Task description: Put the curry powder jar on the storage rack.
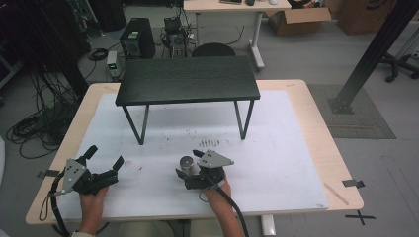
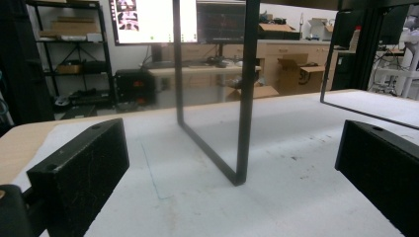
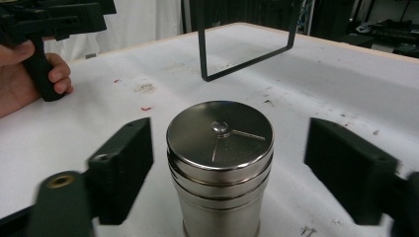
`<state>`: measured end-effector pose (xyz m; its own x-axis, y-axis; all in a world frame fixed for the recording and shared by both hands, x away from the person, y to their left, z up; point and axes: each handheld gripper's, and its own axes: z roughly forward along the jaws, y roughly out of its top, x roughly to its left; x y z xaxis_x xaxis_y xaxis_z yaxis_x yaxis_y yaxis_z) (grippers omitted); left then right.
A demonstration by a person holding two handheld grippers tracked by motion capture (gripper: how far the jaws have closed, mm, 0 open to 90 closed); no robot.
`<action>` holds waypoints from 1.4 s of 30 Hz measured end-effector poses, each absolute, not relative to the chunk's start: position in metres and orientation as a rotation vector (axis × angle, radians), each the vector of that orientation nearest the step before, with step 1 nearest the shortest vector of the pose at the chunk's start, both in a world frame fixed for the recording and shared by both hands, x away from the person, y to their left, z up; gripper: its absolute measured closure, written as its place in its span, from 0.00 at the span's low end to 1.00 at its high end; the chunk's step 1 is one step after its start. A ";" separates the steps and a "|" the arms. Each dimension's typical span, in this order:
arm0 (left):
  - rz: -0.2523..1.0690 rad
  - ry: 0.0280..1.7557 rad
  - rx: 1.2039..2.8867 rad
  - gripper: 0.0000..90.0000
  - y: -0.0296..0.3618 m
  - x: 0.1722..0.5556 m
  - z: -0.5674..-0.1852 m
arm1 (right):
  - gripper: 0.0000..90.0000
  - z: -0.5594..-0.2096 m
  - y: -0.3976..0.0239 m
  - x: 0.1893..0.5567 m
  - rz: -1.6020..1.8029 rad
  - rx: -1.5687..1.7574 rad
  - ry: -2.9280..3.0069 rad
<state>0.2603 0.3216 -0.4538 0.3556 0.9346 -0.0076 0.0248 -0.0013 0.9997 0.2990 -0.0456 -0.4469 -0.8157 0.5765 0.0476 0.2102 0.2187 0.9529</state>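
Since nobody handed me a task here, I'm guessing from how things sit that the job is grabbing the little steel canister (image 3: pixel 220 170) with my right gripper (image 3: pixel 227 168). It's standing upright on the white mat (image 1: pixel 276 148) near my edge of the table, a bit in front of the small black table (image 1: pixel 188 80) that's parked on the same mat. Right now the right jaws are spread wide, one on each side of the canister, with clear daylight between each pad and the metal, so nothing is held yet. My left gripper (image 1: pixel 101 170) is off to the left, well apart from the can, jaws also wide and gripping nothing, just pointed at a leg of the black table. For doing the grab well, I'd say: keep the can centred between the pads, because if one pad touches first it'll probably shove or tip the thing. It's smooth polished metal with ridged bands near the lid, so I'd expect it to be slippery. I'd drop the jaws a touch so the pads land on the body below the lid seam, then close slowly and evenly. Keep the gripper level too, so the can doesn't twist out when lifted.
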 end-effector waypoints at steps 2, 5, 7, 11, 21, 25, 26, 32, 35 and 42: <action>0.922 0.956 1.374 0.01 0.322 0.260 -0.454 | 0.28 -0.447 -0.046 0.299 1.637 0.725 2.187; 0.923 0.956 1.375 0.01 0.322 0.260 -0.454 | 0.33 -0.447 -0.046 0.299 1.643 0.715 2.191; 0.922 0.956 1.375 0.01 0.322 0.260 -0.454 | 0.37 -0.447 -0.047 0.299 1.647 0.721 2.189; 0.923 0.956 1.376 0.01 0.322 0.260 -0.454 | 0.48 -0.447 -0.047 0.300 1.656 0.722 2.202; 0.923 0.956 1.375 0.00 0.322 0.260 -0.454 | 0.53 -0.447 -0.048 0.301 1.681 0.707 2.220; 0.922 0.956 1.375 0.01 0.322 0.260 -0.454 | 0.54 -0.447 -0.049 0.301 1.692 0.710 2.216; 0.923 0.955 1.375 0.01 0.322 0.260 -0.454 | 0.54 -0.446 -0.049 0.301 1.695 0.715 2.217; 0.923 0.955 1.374 0.00 0.322 0.260 -0.454 | 0.54 -0.437 -0.051 0.301 1.714 0.700 2.203; 0.923 0.955 1.374 0.00 0.322 0.260 -0.454 | 0.54 -0.429 -0.052 0.301 1.724 0.692 2.202; 0.922 0.955 1.373 0.00 0.322 0.260 -0.454 | 0.54 -0.408 -0.053 0.303 1.743 0.650 2.204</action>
<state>0.2603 0.3215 -0.4538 0.3559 0.9345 -0.0088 0.0239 0.0004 0.9997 0.3030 -0.0532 -0.4077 -0.8670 0.4929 0.0733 0.1850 0.1817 0.9658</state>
